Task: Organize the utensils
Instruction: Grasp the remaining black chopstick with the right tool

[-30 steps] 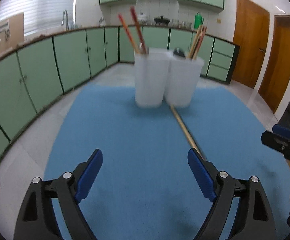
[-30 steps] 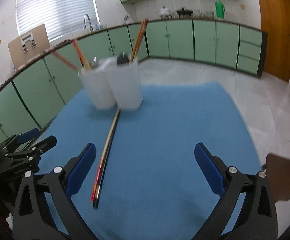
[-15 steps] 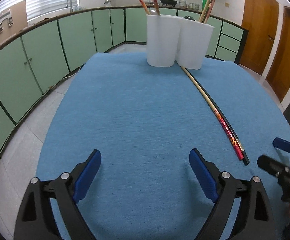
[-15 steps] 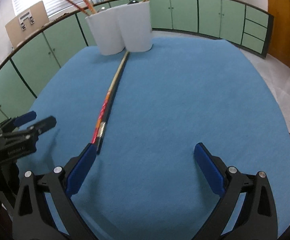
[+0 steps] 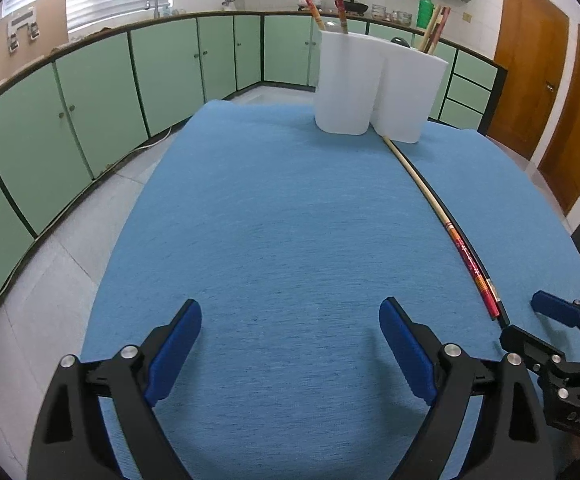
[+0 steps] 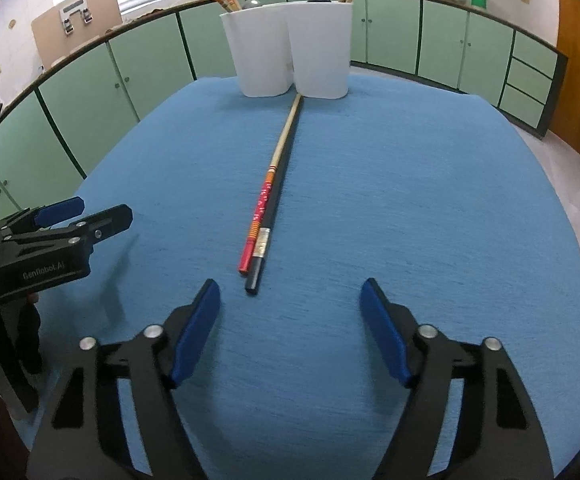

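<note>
Two chopsticks lie side by side on the blue mat: a red-ended one (image 6: pixel 264 200) and a black one (image 6: pixel 268 222); they also show in the left wrist view (image 5: pixel 456 240). Two white holders stand at the mat's far end, the left one (image 6: pixel 256 54) and the right one (image 6: pixel 318 48), each with chopsticks in it. My right gripper (image 6: pixel 290 324) is open and empty, just short of the chopsticks' near ends. My left gripper (image 5: pixel 290 344) is open and empty, left of them.
The blue mat (image 6: pixel 410 184) covers a round table. Green kitchen cabinets (image 5: pixel 90 92) ring the room beyond a tiled floor. Wooden doors (image 5: pixel 530 60) are at the right. The left gripper shows at the left in the right wrist view (image 6: pixel 82 216).
Both grippers have pulled back from the holders and dropped lower toward the mat. The loose chopsticks' near ends now lie close in front of the right gripper. Both stay open.
</note>
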